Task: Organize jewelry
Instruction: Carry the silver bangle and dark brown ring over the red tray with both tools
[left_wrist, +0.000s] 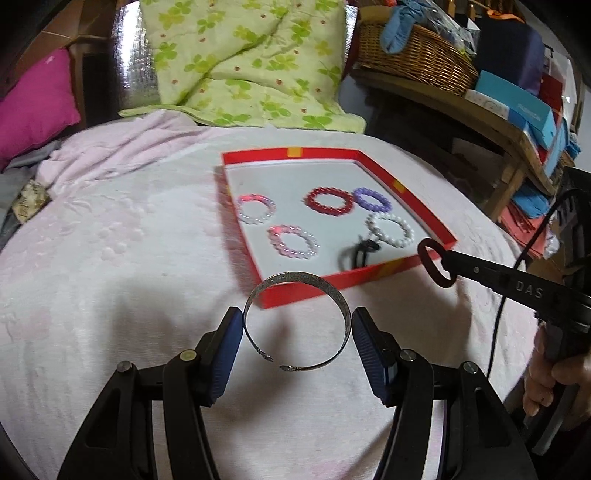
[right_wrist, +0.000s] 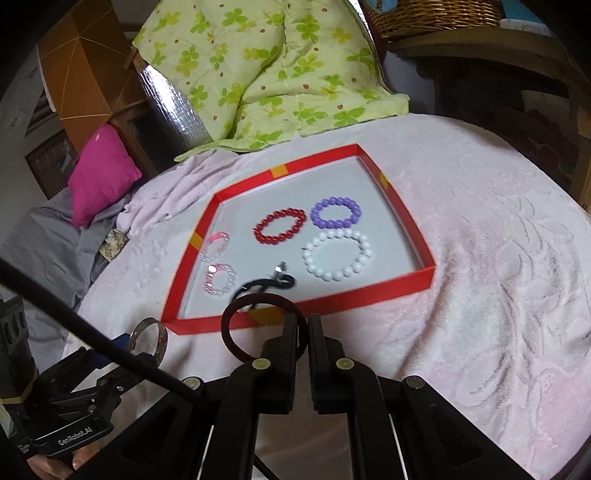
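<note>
A silver bangle (left_wrist: 297, 321) is clamped between the blue ribbed pads (left_wrist: 225, 354) of the left gripper (left_wrist: 297, 325), held by its outer curve with its open gap facing back toward the camera, just short of the near wall of the red tray (left_wrist: 373, 273). A dark velvety ring (right_wrist: 264, 326) is pinched at one side between the nearly closed fingers of the right gripper (right_wrist: 303, 332), most of the loop hanging free to the left, above the tray's near wall. Inside the tray, on a smooth white floor, are laid a red bracelet (right_wrist: 280, 226), a purple bracelet (right_wrist: 335, 212), a white bracelet (right_wrist: 337, 254) of larger glossy beads, two clear pink bracelets (right_wrist: 219, 280) and a black cord (right_wrist: 264, 284) with a small metal piece. The tray is bedded on a soft, embossed pink blanket (right_wrist: 480, 295). The bangle is thin, hard metal with a springy open shape, so it is judged that it could flex and slip from the pads, or catch the tray wall if carried too low. The ring, gripped only at its edge, could swing or drop outside the tray. A careless release could also land either piece on the beaded bracelets and scatter them, and the light tray could be shifted on the yielding blanket.
</note>
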